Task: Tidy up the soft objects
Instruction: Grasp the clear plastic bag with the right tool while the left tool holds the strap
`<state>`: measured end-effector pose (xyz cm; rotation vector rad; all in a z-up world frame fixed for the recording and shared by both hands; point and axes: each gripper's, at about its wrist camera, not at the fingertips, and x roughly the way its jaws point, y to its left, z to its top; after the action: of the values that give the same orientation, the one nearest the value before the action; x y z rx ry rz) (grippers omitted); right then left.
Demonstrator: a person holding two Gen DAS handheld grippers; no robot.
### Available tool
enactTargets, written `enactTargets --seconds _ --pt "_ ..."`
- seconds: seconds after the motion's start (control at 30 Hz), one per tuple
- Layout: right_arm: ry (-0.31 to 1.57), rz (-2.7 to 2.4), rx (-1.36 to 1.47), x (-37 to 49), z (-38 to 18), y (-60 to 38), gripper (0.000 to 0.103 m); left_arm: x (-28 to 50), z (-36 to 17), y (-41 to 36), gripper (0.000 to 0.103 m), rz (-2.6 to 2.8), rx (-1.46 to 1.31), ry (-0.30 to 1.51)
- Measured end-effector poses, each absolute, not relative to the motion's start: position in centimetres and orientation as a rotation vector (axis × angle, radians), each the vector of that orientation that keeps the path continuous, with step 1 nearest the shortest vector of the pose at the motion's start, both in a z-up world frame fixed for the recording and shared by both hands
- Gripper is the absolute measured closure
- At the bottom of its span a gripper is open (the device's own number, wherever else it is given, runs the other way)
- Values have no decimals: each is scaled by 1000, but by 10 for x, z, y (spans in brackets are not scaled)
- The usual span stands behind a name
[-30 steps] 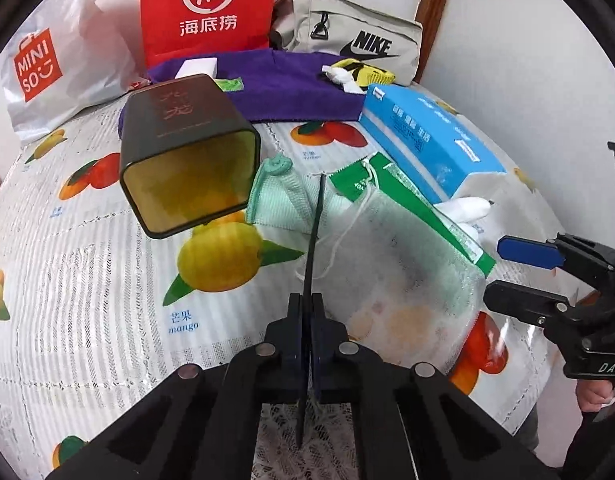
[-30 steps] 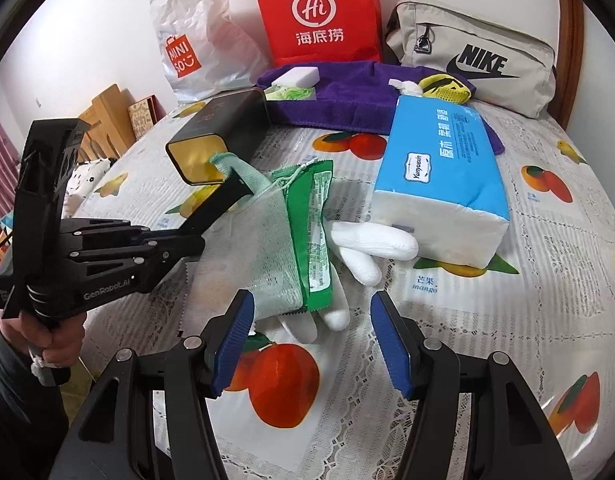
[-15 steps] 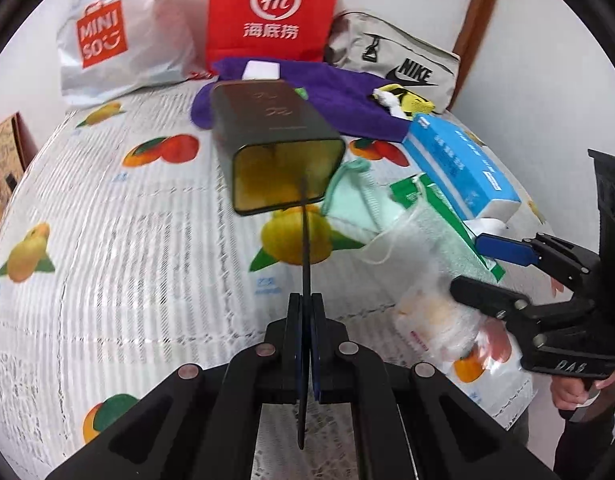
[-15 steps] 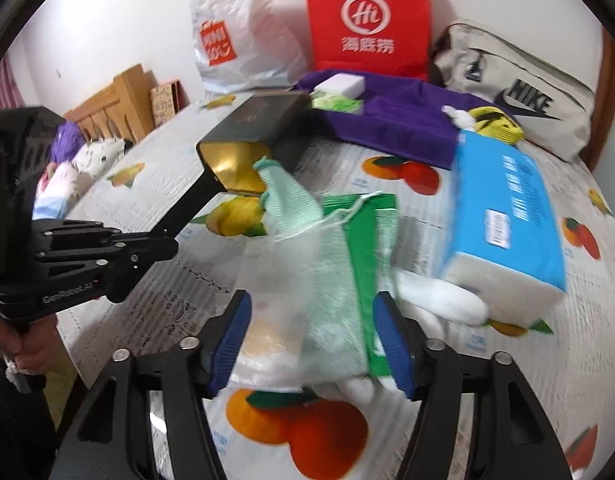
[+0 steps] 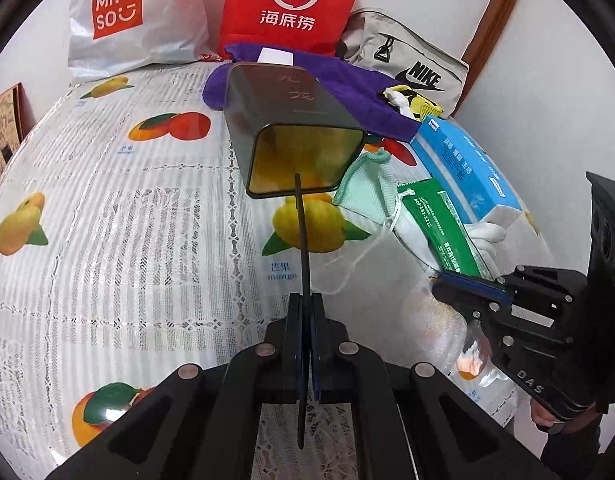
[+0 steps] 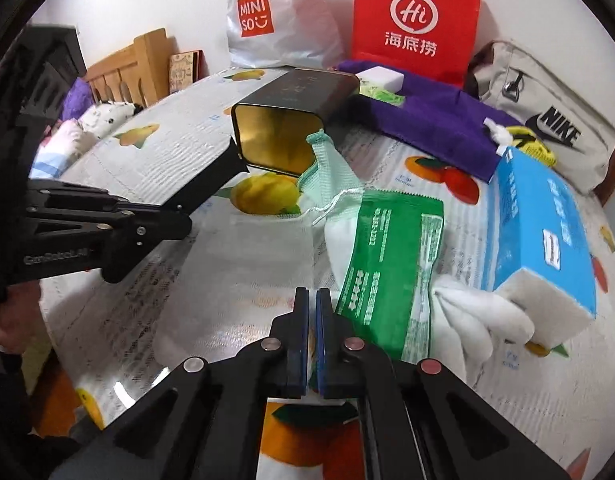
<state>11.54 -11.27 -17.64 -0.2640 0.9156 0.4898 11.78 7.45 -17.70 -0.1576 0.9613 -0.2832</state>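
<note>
A dark tin box lies on its side, its gold opening facing me; it also shows in the right wrist view. My left gripper is shut, a thin black strip between its pads reaching toward the box mouth. My right gripper is shut on the near edge of a clear bubble-wrap bag, also in the left wrist view. A pale green mesh pouch, a green packet and white gloves lie beside the box.
A blue tissue pack lies at right. A purple towel, a grey Nike bag, a red bag and a white Miniso bag line the back wall. The fruit-print cloth covers the surface.
My right gripper closed on the bubble-wrap bag and pulled it toward the near edge. My left gripper swung left and now lines up with the box mouth.
</note>
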Motion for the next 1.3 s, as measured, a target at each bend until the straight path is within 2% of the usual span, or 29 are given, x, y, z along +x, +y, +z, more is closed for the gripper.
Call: enactTargets --seconds 0.03,0.17,0.2,0.4,0.53,0.57,0.6,0.63,0.67,0.7,1.03,1.3 --pt "930 494 -246 116 -176 -114 96 118 -177 76 99 -281 -159 962" --pt "927 536 -185 114 -172 -111 35 116 -176 80 99 -268 -165 960" --pt "912 548 -169 113 -171 -110 32 116 -176 81 99 -263 -163 959" --pt "912 596 -189 115 -177 -84 26 113 -177 94 99 -229 -170 960" --pt "905 567 -277 116 -192 -67 26 112 -178 99 99 -222 -178 963" --pt "887 567 -285 115 -193 -65 33 111 -178 100 99 -221 -178 962" --pt "883 574 -285 114 -192 -64 52 111 -179 101 99 -221 -180 962" --pt "878 579 -285 114 -191 -63 64 111 -179 101 99 -221 -184 963" --pt "881 582 -282 115 -189 -65 87 112 -180 102 99 -221 -186 964" --pt "890 591 -274 117 -188 -66 92 112 -181 102 99 -220 -187 966" --pt "814 658 -123 108 -154 -91 94 111 -182 97 99 -252 -211 972" --pt "757 511 -69 94 -130 -154 94 110 -183 77 99 -295 -201 988"
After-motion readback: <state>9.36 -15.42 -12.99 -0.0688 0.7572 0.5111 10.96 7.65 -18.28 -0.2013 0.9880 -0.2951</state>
